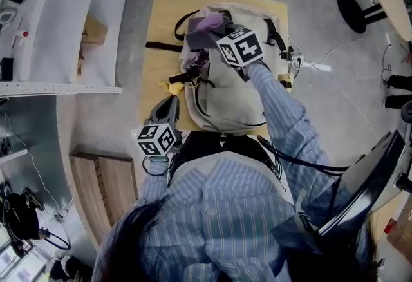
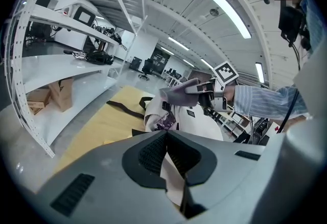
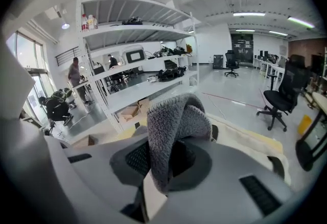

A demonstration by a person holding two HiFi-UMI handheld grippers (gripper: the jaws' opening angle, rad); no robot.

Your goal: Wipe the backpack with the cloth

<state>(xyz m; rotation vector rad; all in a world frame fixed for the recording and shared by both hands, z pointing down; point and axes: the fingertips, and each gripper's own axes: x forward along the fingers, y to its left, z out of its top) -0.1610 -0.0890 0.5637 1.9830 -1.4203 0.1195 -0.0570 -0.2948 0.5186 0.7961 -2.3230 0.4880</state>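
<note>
A cream backpack (image 1: 225, 84) lies flat on a light wooden table (image 1: 161, 36), black straps spread at its far end. My right gripper (image 1: 215, 35) hovers over the backpack's far top part, shut on a fuzzy grey cloth (image 1: 203, 28). The right gripper view shows the cloth (image 3: 176, 120) folded over and pinched between the jaws of that gripper (image 3: 164, 159). My left gripper (image 1: 168, 102) sits at the backpack's near left corner, jaws together with nothing between them. From the left gripper (image 2: 166, 133) I see the backpack (image 2: 204, 123) and the cloth (image 2: 179, 95) beyond.
A white shelving unit (image 1: 58, 29) runs along the left, with a cardboard box (image 1: 93, 29) on a low shelf. A wooden pallet (image 1: 106, 190) lies on the floor at near left. A black stool (image 1: 360, 7) and cables are on the right.
</note>
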